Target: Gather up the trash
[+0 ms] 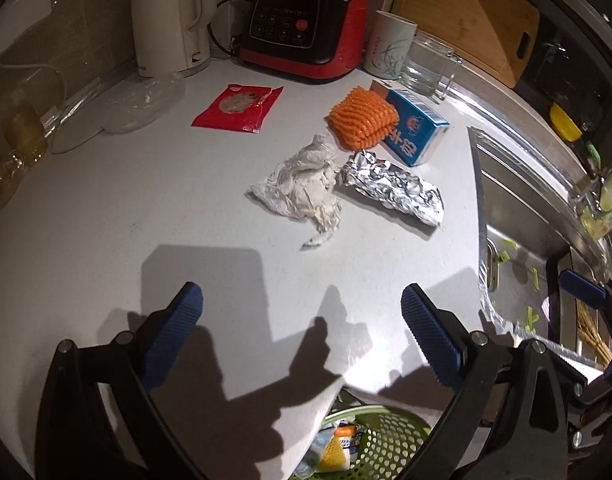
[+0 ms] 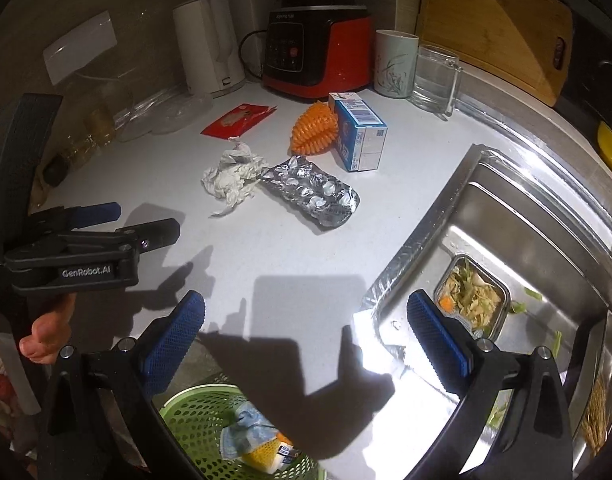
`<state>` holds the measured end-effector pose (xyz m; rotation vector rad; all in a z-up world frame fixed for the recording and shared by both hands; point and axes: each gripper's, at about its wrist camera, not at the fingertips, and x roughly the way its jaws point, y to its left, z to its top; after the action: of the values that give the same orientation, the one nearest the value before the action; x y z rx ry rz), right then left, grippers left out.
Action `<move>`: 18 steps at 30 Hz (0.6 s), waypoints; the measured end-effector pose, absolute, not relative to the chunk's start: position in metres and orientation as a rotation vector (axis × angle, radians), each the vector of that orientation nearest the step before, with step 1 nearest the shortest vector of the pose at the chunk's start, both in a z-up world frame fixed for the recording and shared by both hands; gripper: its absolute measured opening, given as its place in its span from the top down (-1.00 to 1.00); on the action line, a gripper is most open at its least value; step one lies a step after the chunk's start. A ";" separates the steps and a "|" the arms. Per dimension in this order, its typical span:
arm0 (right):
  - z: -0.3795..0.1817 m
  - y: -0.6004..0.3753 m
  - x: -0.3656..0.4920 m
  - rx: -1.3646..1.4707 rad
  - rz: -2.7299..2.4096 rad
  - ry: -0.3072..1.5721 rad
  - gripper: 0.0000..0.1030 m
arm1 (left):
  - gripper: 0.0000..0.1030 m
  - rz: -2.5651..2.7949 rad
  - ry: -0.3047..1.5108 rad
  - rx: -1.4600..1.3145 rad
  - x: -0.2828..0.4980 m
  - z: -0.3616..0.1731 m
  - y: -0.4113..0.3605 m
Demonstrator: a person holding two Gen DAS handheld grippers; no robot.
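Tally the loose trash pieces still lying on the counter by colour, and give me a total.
Red: 1, the red wrapper
Orange: 1, the orange ridged piece
Blue: 1, the blue carton
White: 1, the crumpled tissue
Silver: 1, the foil packet
Total: 5

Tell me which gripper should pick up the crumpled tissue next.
Left, probably. The left gripper is open and empty, and the tissue lies almost straight ahead between its fingers. The right gripper, also open and empty, sits nearer the sink, and in its view the tissue lies off to the left.
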<state>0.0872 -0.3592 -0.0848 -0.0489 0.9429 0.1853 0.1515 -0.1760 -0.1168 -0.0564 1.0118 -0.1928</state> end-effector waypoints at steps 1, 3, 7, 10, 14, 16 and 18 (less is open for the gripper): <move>-0.088 -0.363 0.094 -0.056 0.197 0.944 -0.95 | -0.85 -0.176 1.016 -0.069 0.161 -0.122 -0.178; -0.095 -0.370 0.108 -0.066 0.217 0.943 -0.95 | -0.85 -0.155 1.025 -0.096 0.178 -0.132 -0.182; -0.107 -0.385 0.135 -0.072 0.258 0.950 -0.95 | -0.85 -0.103 1.022 -0.126 0.210 -0.147 -0.192; -0.115 -0.395 0.154 -0.077 0.280 0.956 -0.95 | -0.85 -0.067 1.026 -0.130 0.229 -0.157 -0.196; -0.121 -0.402 0.175 -0.083 0.322 0.951 -0.95 | -0.83 -0.034 1.042 -0.141 0.246 -0.168 -0.197; -0.123 -0.402 0.184 -0.089 0.351 0.943 -0.95 | -0.75 -0.012 1.025 -0.136 0.250 -0.168 -0.197; -0.125 -0.399 0.192 -0.102 0.385 0.935 -0.95 | -0.57 -0.004 1.016 -0.118 0.253 -0.167 -0.199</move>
<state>0.1920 -0.3993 -0.1246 -0.1021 0.9353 0.3848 0.2528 -0.1988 -0.1666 -0.1175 1.0164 -0.0039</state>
